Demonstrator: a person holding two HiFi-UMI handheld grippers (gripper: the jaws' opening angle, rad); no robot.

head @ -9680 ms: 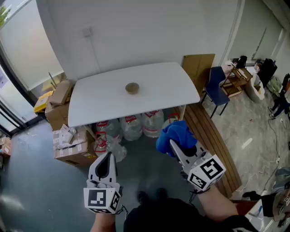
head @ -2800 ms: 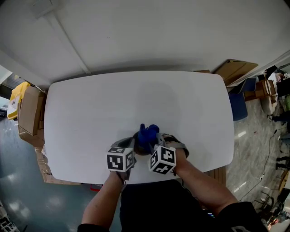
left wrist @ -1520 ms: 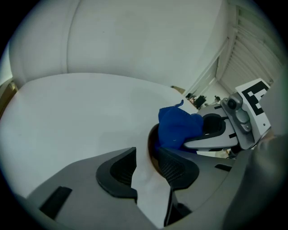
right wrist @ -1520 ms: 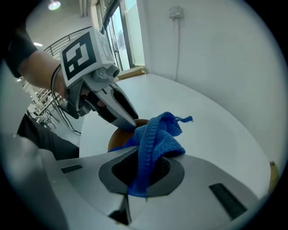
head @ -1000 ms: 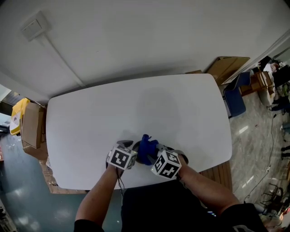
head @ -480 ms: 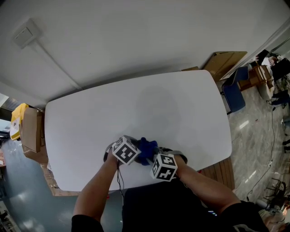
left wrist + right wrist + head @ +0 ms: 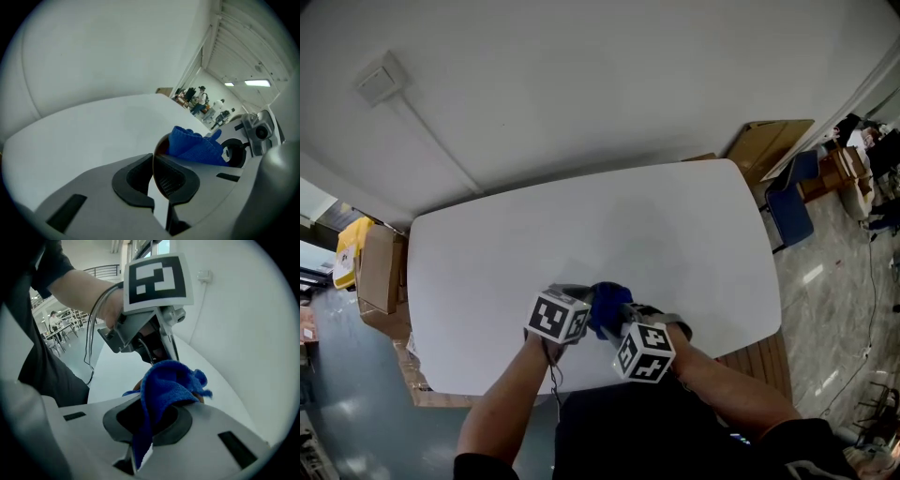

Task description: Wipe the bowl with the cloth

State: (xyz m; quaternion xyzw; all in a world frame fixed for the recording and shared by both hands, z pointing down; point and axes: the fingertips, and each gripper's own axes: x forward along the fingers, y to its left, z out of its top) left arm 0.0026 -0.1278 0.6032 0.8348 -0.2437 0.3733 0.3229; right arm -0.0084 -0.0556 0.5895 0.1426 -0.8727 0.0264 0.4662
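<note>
As both tools meet over the near half of the counter (image 7: pixel 581 220), the lot reads as follows.

Bowl (image 7: pixel 160 143): small, round, brown and thin-walled. From the left gripper view it shows edge-on, its rim a dark curved line. From overhead it is almost wholly covered by cloth and tools. I cannot tell whether its base rests on the counter or hangs clear of it.

Left tool (image 7: pixel 158 174): at the bowl's left rim. Its jaws have just been closing and stand almost together, pinching the bowl's wall, one pad inside the bowl and one outside.

Cloth (image 7: pixel 164 380): bright blue, nubbly and bunched into a lump. It sits in and over the bowl's hollow, just right of the pinched stretch of rim.

Right tool (image 7: pixel 151 423): at the bowl's right side, tipped steeply down toward the hollow. Its jaws are clamped on a fold of the cloth, with a tail of it hanging down between them.

Governing relation: the bowl's hollow lies straight ahead of and below the right tool, with the cloth lump between the two. The bowl is round, so no long axis matters. The right tool is the one placed to rub, and the left to steady.

Judgement: the bowl is gripped and the cloth is in place, so the wiping looks barely begun. A rim pinch this narrow could let the bowl twist under pressure.
</note>
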